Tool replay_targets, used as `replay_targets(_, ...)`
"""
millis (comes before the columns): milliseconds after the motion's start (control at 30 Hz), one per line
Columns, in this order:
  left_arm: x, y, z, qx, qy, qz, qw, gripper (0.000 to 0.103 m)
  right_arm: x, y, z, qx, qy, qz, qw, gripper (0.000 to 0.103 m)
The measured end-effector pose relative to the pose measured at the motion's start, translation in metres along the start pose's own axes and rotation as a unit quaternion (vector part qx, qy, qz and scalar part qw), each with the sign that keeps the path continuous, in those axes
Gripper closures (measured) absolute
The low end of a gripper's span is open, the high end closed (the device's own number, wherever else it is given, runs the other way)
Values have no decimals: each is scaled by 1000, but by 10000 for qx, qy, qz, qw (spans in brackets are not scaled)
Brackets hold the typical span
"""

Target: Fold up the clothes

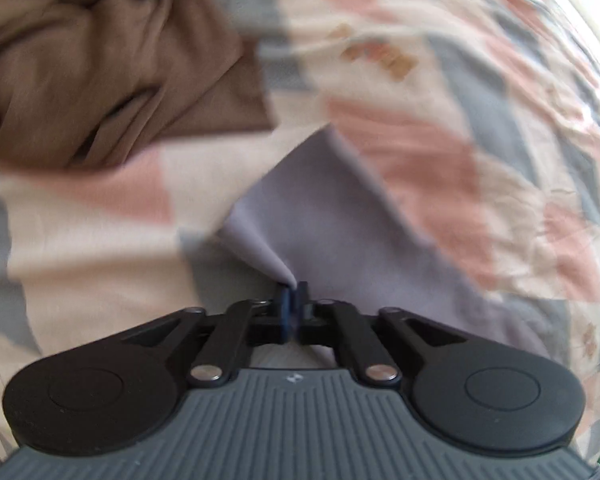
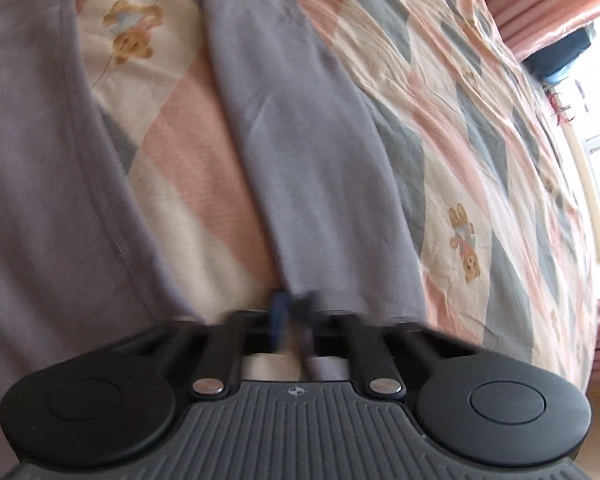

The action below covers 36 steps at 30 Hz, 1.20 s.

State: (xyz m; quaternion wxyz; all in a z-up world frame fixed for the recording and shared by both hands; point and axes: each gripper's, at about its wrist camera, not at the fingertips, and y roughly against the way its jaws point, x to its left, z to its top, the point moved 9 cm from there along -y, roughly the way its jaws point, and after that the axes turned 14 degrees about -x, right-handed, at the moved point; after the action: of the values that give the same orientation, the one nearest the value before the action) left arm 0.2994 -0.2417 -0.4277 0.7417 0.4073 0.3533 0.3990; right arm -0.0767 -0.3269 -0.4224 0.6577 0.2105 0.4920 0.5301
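Both claws pinched shut on lavender cloth over a patterned bed.

The left claw [image 1: 293, 294] is closed tight on a gathered corner of the lavender garment [image 1: 328, 232], which fans away from its tips across the bedspread [image 1: 440, 160]. The right claw [image 2: 293, 304], blurred, is likewise closed with a strip of the same lavender garment [image 2: 300, 160] running up from between its tips; another part of it lies along the left edge. Beyond the left claw, a crumpled brown garment [image 1: 100, 64] lies on the pink, grey and cream bedspread [image 2: 480, 140] printed with teddy bears [image 2: 466, 248].
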Motion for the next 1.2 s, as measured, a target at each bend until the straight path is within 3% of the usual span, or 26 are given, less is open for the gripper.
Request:
replay_targets(100,-36,16,40,-331,-102,-507,9981,103,-44,9,12,-342,-316,-298,9985,103)
replay_targets(233,-112,18,109,-740,-152,-1059,9915,101,-130,7,18,-610,-917,-943,9894,103)
replay_targets(300,-150,13,141,-959,-198,-1158,9884,83,-176,-10,16,-467,-1312,-1219,9827,102)
replay_targets(333,-164,10,152,-1122,-293,-1108,9871,71,-197,-16,14,-388,-1563,-1401,9770,95)
replay_targets(400,-181,3,165,-1322,-478,-965,9854,68,-235,-26,6,-230,-2193,-1756,9594,51)
replay_targets(500,-180,-22,153,-984,-423,-808,9910,67,-261,-19,-6,-402,-3556,-1709,9180,43)
replay_targets(567,-165,-42,131,-626,-209,-732,9951,67,-265,-11,-20,-511,-4583,-1511,8744,42)
replay_targets(600,-157,-52,120,-448,-5,-731,9963,67,-253,-1,-36,-554,-5214,-1291,8417,41)
replay_targets(633,-148,-61,110,-278,255,-744,9965,67,-239,1,-47,-606,-5907,-1003,7983,41)
replay_targets(700,-135,-73,98,-123,776,-776,9939,67,-211,9,-69,-698,-7162,-409,6932,41)
replay_targets(767,-125,-84,93,-78,1204,-794,9895,67,-167,20,-90,-736,-8239,108,5618,41)
replay_targets(833,-126,-90,99,-214,1222,-743,9895,67,-127,24,-108,-619,-8971,359,4360,41)
replay_targets(900,-127,-97,105,-351,1215,-693,9895,72,-99,26,-123,-456,-9284,309,3674,40)
replay_targets(933,-133,-97,109,-434,986,-683,9918,95,-87,27,-130,-377,-9399,278,3383,39)
replay_targets(967,-139,-97,113,-535,737,-680,9935,103,-84,27,-134,-318,-9409,223,3364,39)
replay_targets(1033,-157,-77,128,-1052,-96,-807,9911,103,-82,28,-141,-248,-9402,141,3394,39)
replay_targets(1100,-174,-49,144,-1754,-983,-1018,9743,103,-87,31,-146,-285,-9360,61,3507,40)
replay_targets(1133,-176,-47,147,-1882,-1308,-911,9691,102,-90,34,-148,-321,-9342,19,3552,40)
replay_targets(1200,-165,-72,141,-1460,-1661,-415,9744,101,-91,37,-151,-302,-9320,-63,3611,40)
